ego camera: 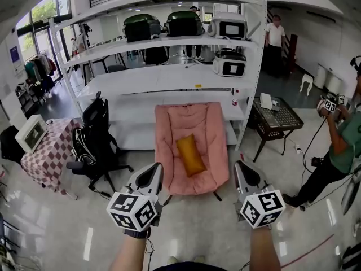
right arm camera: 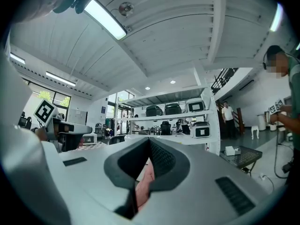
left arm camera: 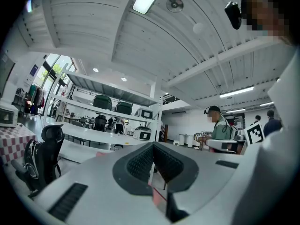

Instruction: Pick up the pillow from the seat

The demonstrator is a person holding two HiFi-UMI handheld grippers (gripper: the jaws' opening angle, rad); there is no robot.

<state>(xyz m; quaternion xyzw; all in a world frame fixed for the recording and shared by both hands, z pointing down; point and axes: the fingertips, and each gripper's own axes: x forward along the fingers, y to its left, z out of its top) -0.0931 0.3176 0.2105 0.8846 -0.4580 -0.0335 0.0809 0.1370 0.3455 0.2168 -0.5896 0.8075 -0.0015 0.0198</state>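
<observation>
An orange pillow [ego camera: 190, 154] lies on the seat of a pink padded chair [ego camera: 169, 130] at the middle of the head view. My left gripper [ego camera: 154, 173] and right gripper [ego camera: 242, 173] hover low in front of the chair, one to each side of it and well short of the pillow. Both are shut with nothing held. In the left gripper view the jaws [left arm camera: 153, 159] meet and point up toward the shelves. The right gripper [right arm camera: 149, 157] shows the same, with a strip of the pink chair [right arm camera: 146, 177] visible below its pads.
White shelving [ego camera: 169, 78] with appliances stands behind the chair. To the left are a black office chair [ego camera: 96, 134] and a table with a checked cloth [ego camera: 51, 151]. A black wire table [ego camera: 276, 120] and a person [ego camera: 338, 145] are on the right.
</observation>
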